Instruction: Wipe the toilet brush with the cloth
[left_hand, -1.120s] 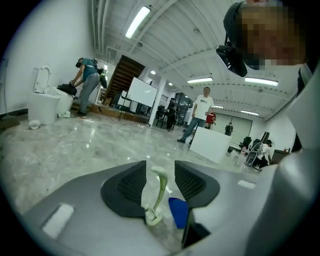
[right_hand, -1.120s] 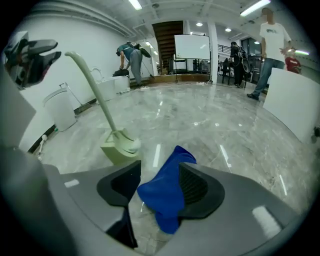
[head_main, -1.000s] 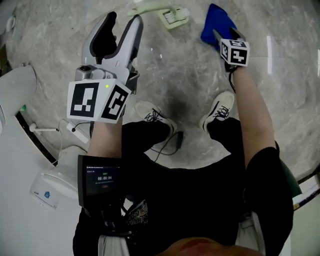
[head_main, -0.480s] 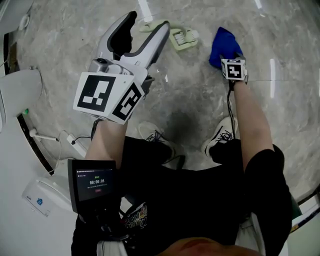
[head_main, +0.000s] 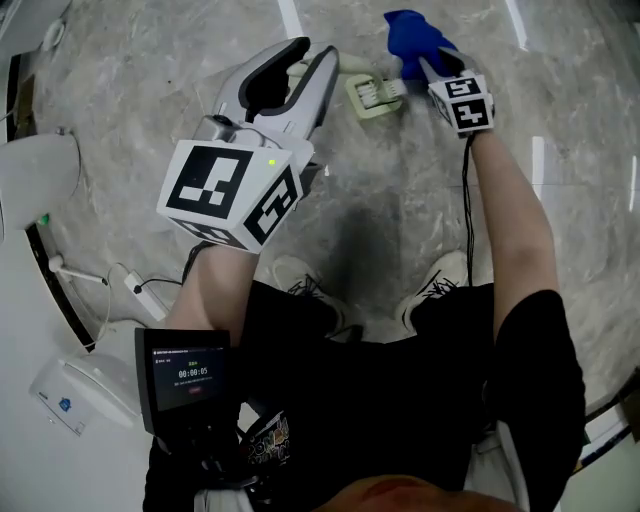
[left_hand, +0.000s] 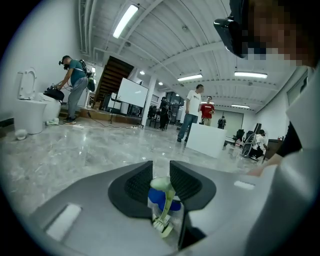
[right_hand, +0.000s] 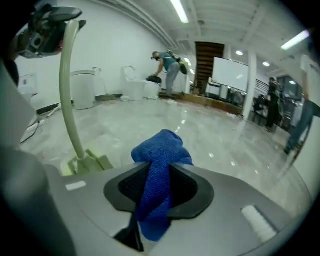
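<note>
- Your left gripper (left_hand: 161, 170) has just closed, pinching the handle end of the pale green plastic toilet brush (left_hand: 163, 192).
- Your right gripper (right_hand: 160, 175) has just closed on the bunched blue cloth (right_hand: 160, 147).
- The brush head (right_hand: 86, 162) lies just left of the cloth, with the handle rising to your left jaws.

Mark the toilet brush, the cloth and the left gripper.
toilet brush (head_main: 375, 97), head view, on its bristle head.
cloth (right_hand: 161, 150), right gripper view, on the bunched fold above the jaws.
left gripper (left_hand: 161, 171), left gripper view, midway between its jaws' tips.
</note>
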